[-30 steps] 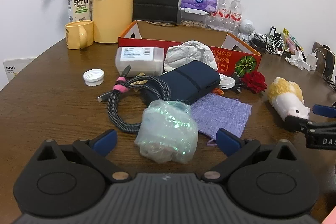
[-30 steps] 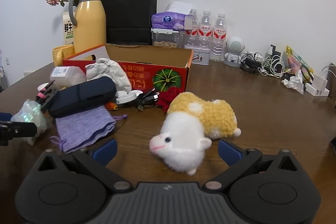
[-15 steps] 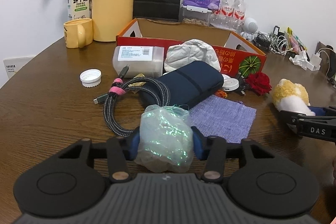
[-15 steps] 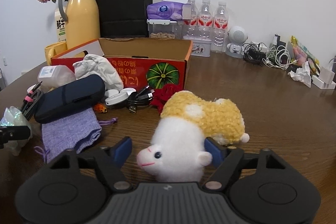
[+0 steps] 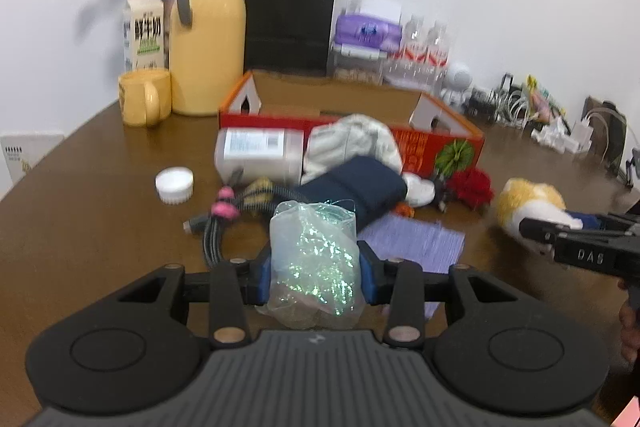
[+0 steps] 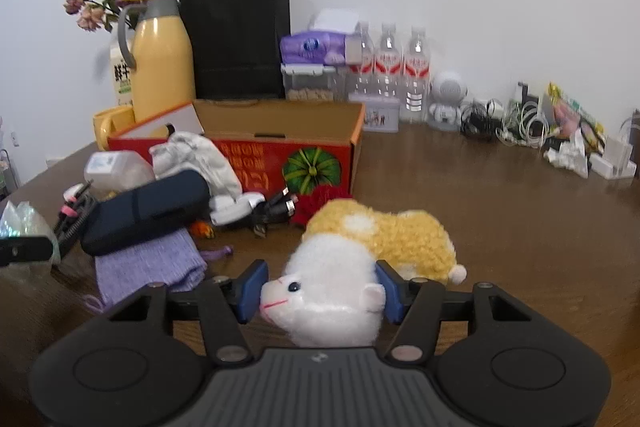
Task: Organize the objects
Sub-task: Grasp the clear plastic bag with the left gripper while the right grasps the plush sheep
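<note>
Bag (image 5: 314,259) and plush (image 6: 332,297) pinched between closed left and right fingers, ready for lifting toward box (image 6: 280,147).

Three water bottles (image 6: 387,67) stand at the surface's back edge. One each: cardboard box (image 6: 280,143), black paper bag (image 6: 236,43), yellow flask (image 6: 162,61), yellow mug (image 5: 144,98), milk carton (image 5: 144,31), plush hamster (image 6: 360,259), glitter bag (image 5: 314,263), navy pouch (image 6: 148,211), purple cloth (image 6: 148,265), white cap (image 5: 174,183).
</note>
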The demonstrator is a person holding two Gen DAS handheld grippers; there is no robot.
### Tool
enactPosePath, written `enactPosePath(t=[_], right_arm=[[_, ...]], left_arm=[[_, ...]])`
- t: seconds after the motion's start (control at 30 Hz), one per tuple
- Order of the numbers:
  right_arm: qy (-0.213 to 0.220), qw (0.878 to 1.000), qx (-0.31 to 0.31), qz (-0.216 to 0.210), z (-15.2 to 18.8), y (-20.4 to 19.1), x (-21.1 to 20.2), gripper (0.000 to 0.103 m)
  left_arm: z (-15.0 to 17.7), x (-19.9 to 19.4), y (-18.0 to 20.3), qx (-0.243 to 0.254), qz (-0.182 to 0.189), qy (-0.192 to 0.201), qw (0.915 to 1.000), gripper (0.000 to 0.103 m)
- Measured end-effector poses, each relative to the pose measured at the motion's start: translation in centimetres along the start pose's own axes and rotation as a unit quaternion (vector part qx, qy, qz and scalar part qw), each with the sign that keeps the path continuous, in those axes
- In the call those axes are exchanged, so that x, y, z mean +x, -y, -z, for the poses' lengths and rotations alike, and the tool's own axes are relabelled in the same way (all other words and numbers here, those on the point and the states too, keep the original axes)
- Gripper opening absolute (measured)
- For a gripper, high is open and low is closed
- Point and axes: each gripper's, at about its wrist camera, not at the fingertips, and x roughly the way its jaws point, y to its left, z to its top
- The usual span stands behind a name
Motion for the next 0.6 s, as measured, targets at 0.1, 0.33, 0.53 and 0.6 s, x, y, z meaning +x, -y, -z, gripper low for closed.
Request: enactPosePath(t=[0.1, 0.33, 0.53, 0.6], right_arm=[[0.021, 1.000, 0.000, -0.007, -1.0, -0.5, -0.7, 0.055], [0.067, 0.998, -0.019, -0.011, -4.4, -2.0, -0.2, 0.000], [0.019, 1.000, -0.003, -0.012, -3.2, -1.5, 0.6, 0.021], [-0.003, 1.000, 0.020, -0.021, -2.0, -1.1, 0.4, 0.048]], left_arm=[[-1.6, -0.2, 0.1, 0.002, 0.004, 0.023, 0.9997, 0.041], [-5.7, 1.1, 0.3, -0.011, 0.013, 0.053, 0.9985, 0.041], [-5.1, 1.7, -0.4, -0.019, 0.018, 0.035, 0.9991, 0.041], [-4.6, 1.8, -0.9, -0.024, 0.016, 0.024, 0.9993, 0.041]])
